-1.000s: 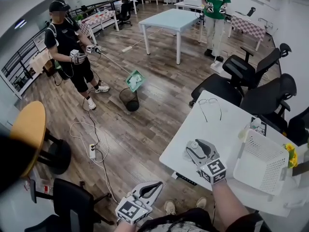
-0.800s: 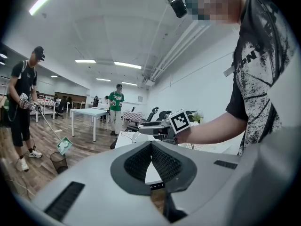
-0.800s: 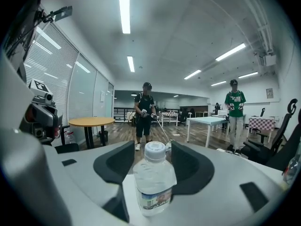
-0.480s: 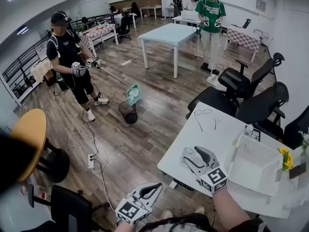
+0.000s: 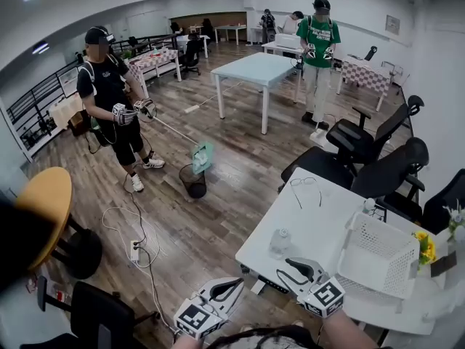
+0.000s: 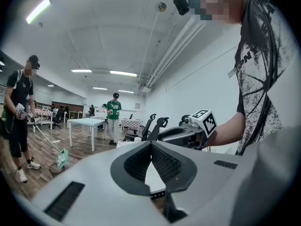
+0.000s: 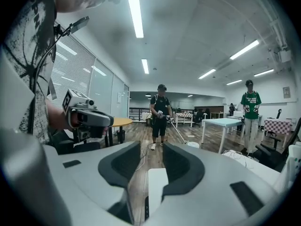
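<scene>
Working across the head view from the left, I record the left gripper (image 5: 234, 285) held low over the floor, off the table (image 5: 320, 209), well apart from anything on it. In its own view its pads meet at the tips with nothing between them (image 6: 151, 144): clenched and empty.

Next comes the small clear bottle (image 5: 279, 240), upright near the table's near edge, free of both grippers.

Just right of it and nearer me, the right gripper (image 5: 285, 267) points at the bottle from a short way off. Its jaws stand released (image 7: 151, 147); only floor shows in the gap.

Further right sits the white basket (image 5: 378, 257); spectacles (image 5: 305, 182) lie beyond.

In my judgement, any closing on the bottle calls for the right jaws kept wide, centred squarely and set low on the body. It looks light and stands near the edge, so a glancing touch could tip it.
</scene>
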`<state>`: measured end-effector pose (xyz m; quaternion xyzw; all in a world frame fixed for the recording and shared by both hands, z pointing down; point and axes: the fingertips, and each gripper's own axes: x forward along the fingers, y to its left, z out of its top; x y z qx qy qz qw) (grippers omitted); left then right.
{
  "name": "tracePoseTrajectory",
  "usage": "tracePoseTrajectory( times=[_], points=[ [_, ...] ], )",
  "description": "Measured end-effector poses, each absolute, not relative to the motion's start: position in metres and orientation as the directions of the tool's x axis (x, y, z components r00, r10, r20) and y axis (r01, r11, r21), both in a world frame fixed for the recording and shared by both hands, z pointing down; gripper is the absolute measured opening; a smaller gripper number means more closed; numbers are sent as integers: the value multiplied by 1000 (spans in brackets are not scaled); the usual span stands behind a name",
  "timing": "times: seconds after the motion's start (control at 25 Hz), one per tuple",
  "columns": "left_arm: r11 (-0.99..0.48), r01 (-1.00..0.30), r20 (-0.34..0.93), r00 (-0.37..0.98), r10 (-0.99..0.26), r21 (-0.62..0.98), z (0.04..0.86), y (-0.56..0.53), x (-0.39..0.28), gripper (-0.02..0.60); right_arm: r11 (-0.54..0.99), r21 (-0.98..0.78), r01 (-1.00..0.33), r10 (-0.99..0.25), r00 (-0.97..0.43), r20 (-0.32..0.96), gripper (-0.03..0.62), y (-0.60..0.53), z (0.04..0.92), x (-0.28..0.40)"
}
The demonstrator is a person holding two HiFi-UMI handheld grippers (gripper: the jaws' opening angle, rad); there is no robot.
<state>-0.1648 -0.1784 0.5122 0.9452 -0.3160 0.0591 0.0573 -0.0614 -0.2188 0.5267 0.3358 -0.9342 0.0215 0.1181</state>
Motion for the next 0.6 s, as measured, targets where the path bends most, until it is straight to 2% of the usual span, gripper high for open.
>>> tracePoseTrajectory(
  times=[0.08,0.16,0.36,0.6],
  points=[
    [-793,-604,146,794,-590,81,515,-177,-164,11,779,30,-627,-616,-753,231,82,-206,528,-63],
    [-794,-601,145,797,-587,90,516,-175,-163,11,790,14,-613,-599,-767,230,43,-195,530,-65],
    [-805,-591,158,801,-577,57,514,-172,-163,11,819,-12,-573,-554,-797,241,28,-180,536,-70],
    [-795,-599,154,798,-582,98,524,-171,-162,11,805,18,-594,-579,-777,247,21,-180,542,-65]
  ],
)
